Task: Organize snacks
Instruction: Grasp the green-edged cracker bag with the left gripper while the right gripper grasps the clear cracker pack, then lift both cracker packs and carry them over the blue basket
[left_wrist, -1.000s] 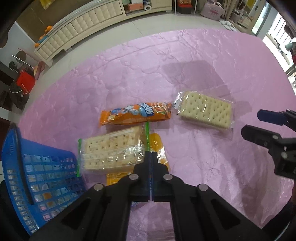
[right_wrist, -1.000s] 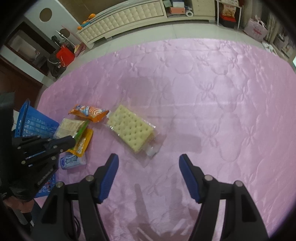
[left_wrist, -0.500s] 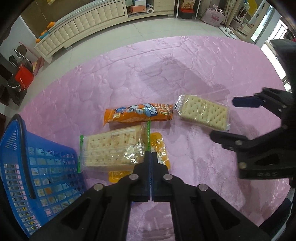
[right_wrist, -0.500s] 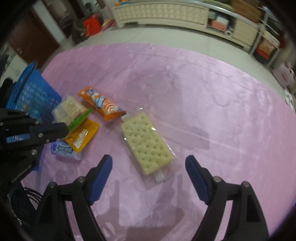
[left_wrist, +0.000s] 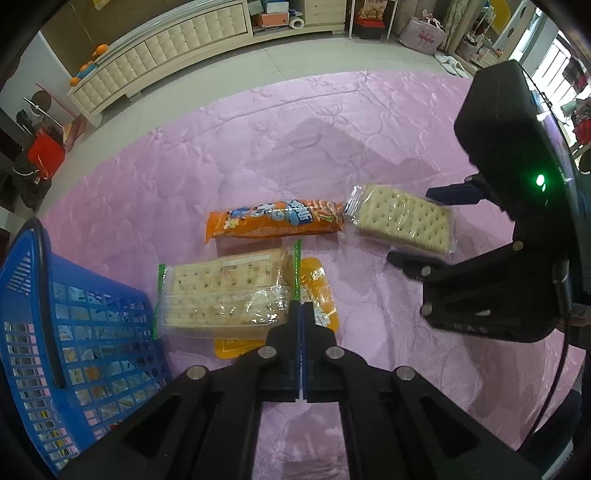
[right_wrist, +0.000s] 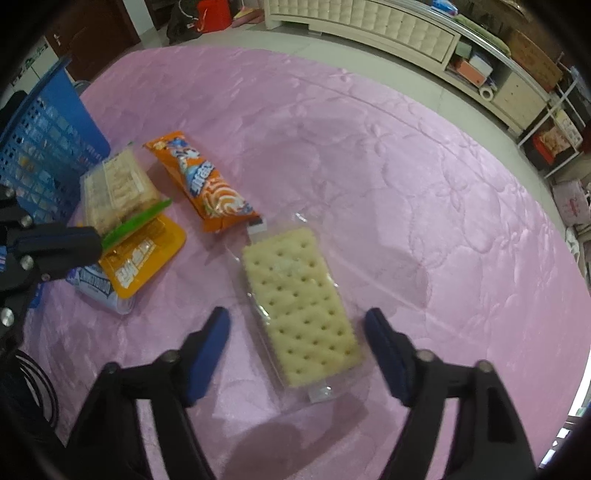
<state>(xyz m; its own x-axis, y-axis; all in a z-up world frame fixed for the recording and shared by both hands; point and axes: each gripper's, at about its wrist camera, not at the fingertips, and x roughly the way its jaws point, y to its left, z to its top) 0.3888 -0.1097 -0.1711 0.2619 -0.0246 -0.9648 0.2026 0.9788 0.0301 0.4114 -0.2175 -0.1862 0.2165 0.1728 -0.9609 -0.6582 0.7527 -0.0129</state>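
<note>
Left gripper (left_wrist: 302, 314) pinches green-edged cracker pack (left_wrist: 225, 295); right gripper (right_wrist: 295, 343), jaws just closing, straddles clear cracker pack (right_wrist: 299, 306), untouched.

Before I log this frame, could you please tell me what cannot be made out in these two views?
- Basket contents: left wrist view, blurred behind the mesh wall.
- Blue packet: right wrist view, mostly under the yellow packet; hidden in the left view.
- Whether the left gripper pinches the green-edged pack: fingers cover the contact.
- Cabinet items: too small.
</note>
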